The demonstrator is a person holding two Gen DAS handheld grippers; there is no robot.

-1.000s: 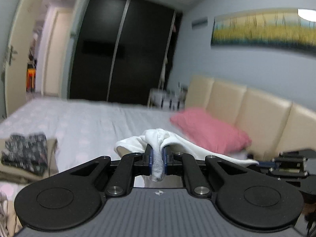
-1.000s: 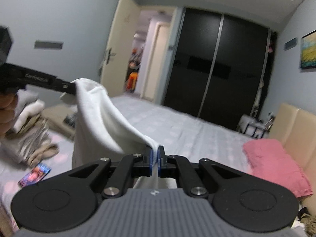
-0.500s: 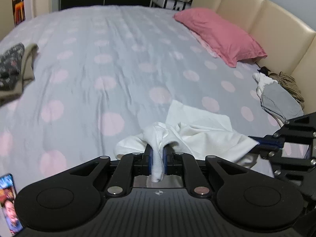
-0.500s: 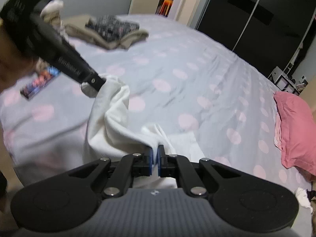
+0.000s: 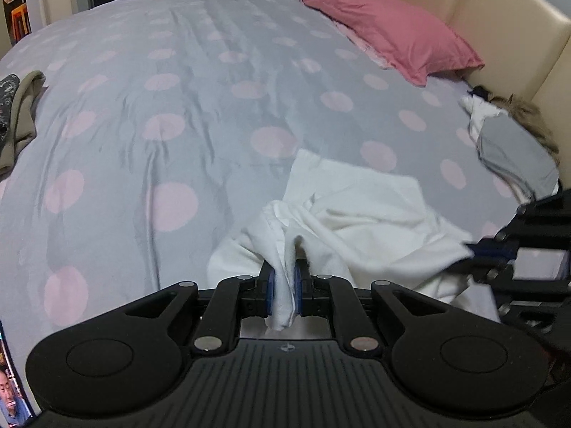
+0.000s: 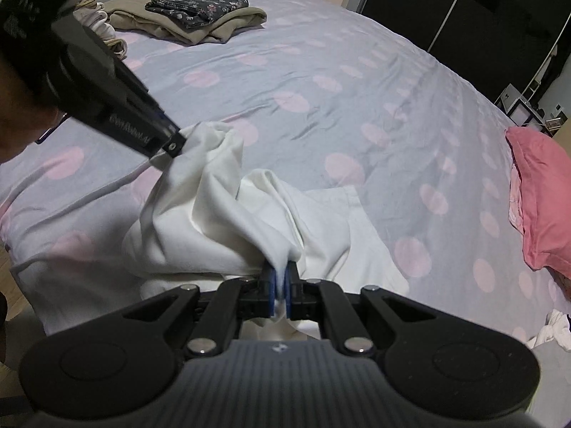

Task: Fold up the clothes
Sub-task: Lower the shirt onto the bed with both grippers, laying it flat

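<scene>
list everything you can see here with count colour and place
garment: 1, white, near edge of bed, pinched at two spots
bedsheet: 1, grey with pink dots, covers bed
pillow: 1, pink, by headboard
headboard: 1, beige, right side
folded clothes: 1 stack, khaki under dark floral, far corner
loose clothes: 1 heap, grey and white, near headboard
wardrobe: 1, black, past the bed
left gripper: 1, black, shut on garment
right gripper: 1, black, shut on garment
</scene>
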